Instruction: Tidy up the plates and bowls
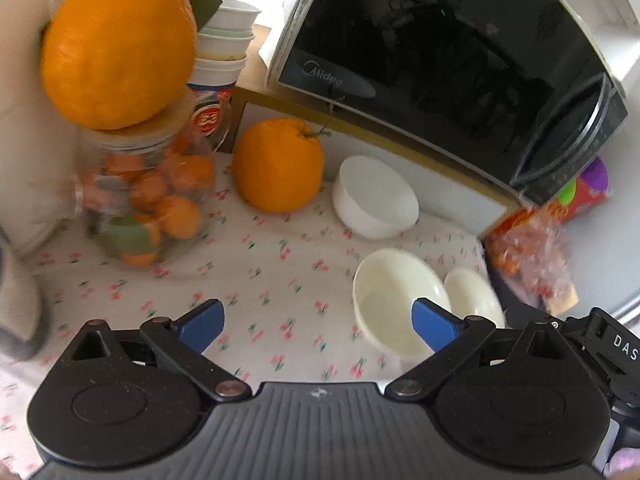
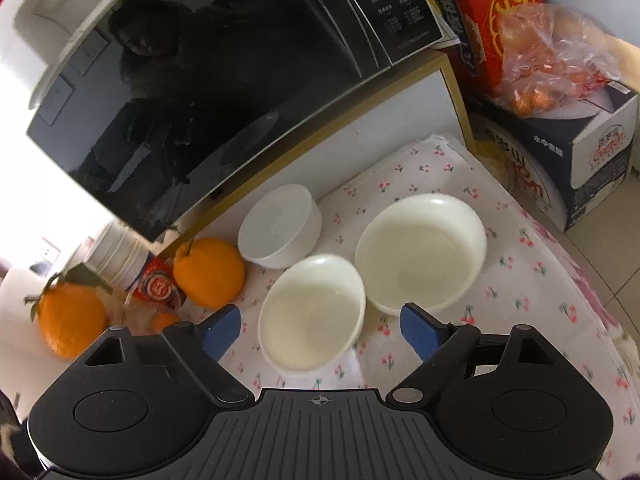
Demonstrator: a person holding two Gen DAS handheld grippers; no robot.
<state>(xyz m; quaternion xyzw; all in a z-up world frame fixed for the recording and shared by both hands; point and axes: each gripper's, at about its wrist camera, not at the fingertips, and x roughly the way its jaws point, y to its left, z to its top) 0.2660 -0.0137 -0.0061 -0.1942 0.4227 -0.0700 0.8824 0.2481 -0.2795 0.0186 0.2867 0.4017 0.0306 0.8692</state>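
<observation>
Three pale bowls sit on the cherry-print cloth (image 2: 440,168). In the right wrist view a small cream bowl (image 2: 312,312) lies just ahead of my right gripper (image 2: 320,332), which is open with its blue pads (image 2: 420,334) clear of the rim. A wider cream bowl (image 2: 420,252) touches it on the right, and a white bowl (image 2: 280,226) stands behind, below the microwave. My left gripper (image 1: 320,326) is open and empty over the cloth. Its right finger (image 1: 436,328) overlaps the small cream bowl (image 1: 396,300) in view; the wider bowl (image 1: 474,296) and the white bowl (image 1: 376,196) lie beyond.
A black microwave (image 1: 440,60) on a wooden shelf overhangs the back. A loose orange (image 1: 278,164), a jar of small oranges (image 1: 144,208) with a big orange (image 1: 120,40) on top, and stacked bowls (image 1: 226,40) fill the left. Boxes (image 2: 560,152) and a bag of fruit (image 2: 552,60) crowd the right.
</observation>
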